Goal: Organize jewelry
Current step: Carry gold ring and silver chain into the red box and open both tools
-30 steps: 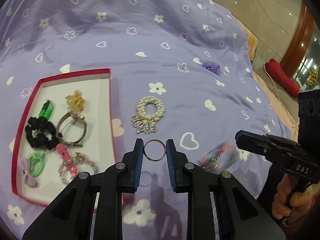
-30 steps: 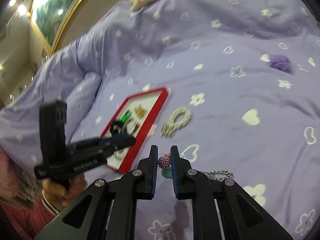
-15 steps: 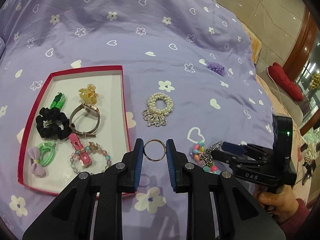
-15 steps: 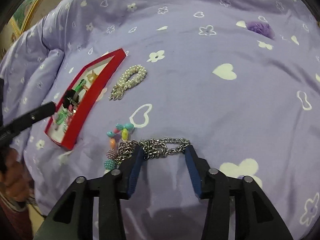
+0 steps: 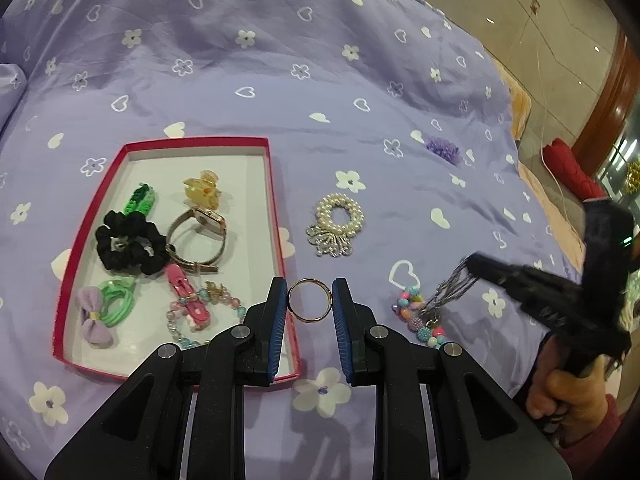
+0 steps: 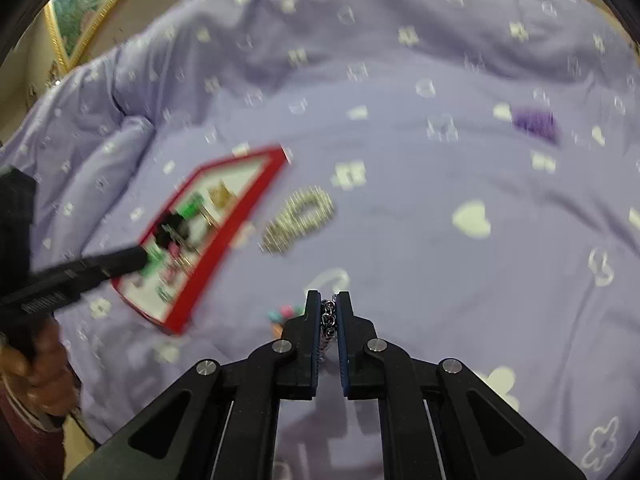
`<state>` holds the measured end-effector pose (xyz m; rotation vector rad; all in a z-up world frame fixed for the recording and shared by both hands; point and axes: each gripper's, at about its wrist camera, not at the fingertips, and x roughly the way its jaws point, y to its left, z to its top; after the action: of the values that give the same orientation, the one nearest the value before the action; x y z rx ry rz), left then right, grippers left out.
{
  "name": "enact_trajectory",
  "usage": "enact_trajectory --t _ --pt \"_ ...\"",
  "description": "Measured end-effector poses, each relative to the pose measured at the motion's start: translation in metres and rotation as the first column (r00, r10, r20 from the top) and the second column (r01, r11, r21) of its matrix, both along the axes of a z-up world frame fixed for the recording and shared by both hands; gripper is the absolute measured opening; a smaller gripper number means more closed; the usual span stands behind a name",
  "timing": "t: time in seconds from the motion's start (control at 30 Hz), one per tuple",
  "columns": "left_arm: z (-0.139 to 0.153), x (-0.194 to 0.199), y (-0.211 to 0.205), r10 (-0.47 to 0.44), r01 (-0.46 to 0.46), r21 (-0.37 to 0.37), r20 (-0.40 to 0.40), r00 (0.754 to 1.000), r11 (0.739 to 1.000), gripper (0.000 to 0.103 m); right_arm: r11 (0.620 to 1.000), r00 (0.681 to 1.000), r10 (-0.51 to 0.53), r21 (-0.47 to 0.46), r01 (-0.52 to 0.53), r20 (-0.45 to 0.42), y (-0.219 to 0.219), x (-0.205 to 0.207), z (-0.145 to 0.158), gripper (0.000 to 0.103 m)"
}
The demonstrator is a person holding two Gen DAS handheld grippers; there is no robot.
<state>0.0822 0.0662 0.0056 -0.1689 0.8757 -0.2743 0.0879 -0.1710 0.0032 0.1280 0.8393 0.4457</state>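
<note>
My left gripper (image 5: 310, 301) is shut on a gold ring (image 5: 310, 301) and holds it just right of the red tray (image 5: 276, 200), above the bedspread. The tray holds a watch (image 5: 200, 236), a black scrunchie (image 5: 128, 242), clips and a bead bracelet (image 5: 204, 312). My right gripper (image 6: 329, 312) is shut on a silver chain (image 6: 329, 320); in the left wrist view the chain (image 5: 448, 294) hangs from it, lifted above a colourful bead bracelet (image 5: 416, 316). A pearl bracelet (image 5: 338, 224) lies on the bedspread between them.
A purple flower piece (image 5: 442, 148) lies further back on the purple bedspread (image 5: 320, 80). The bed edge drops to the floor on the right, with a red cushion (image 5: 572, 168) beyond. The tray also shows blurred in the right wrist view (image 6: 224, 232).
My right gripper closed on the silver chain and lifted it off the bedspread. My left gripper kept hold of the ring and pulled back a little, showing more of the tray.
</note>
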Motion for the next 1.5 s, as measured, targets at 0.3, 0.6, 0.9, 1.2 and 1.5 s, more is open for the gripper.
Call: enact_trajectory --t 0.3,0.6,0.9,1.2,1.5 --pt "0.013 -0.008 0.03 0.063 -0.063 -0.011 0.035 0.997 0.998 0.021 0.996 0.99 0.058 0.065 -0.067 0.125 0.029 -0.003 0.058 0.007" --pt "0.01 -0.013 0.071 0.15 -0.15 -0.009 0.031 0.988 0.989 0.021 0.982 0.977 0.156 0.087 -0.17 0.149 0.08 0.005 0.07 0.007" --pt "-0.004 -0.02 0.113 0.233 -0.233 0.003 0.004 0.973 0.973 0.021 0.959 0.958 0.25 0.1 -0.265 0.141 0.127 0.009 0.068 0.007" --pt "-0.024 -0.016 0.134 0.272 -0.272 0.01 -0.035 0.962 0.962 0.021 0.94 0.944 0.319 0.098 -0.327 0.088 0.166 0.014 0.046 0.007" --pt "-0.044 -0.006 0.135 0.273 -0.272 0.021 -0.071 0.959 0.962 0.021 0.936 0.94 0.341 0.09 -0.341 0.019 0.181 0.021 0.018 0.007"
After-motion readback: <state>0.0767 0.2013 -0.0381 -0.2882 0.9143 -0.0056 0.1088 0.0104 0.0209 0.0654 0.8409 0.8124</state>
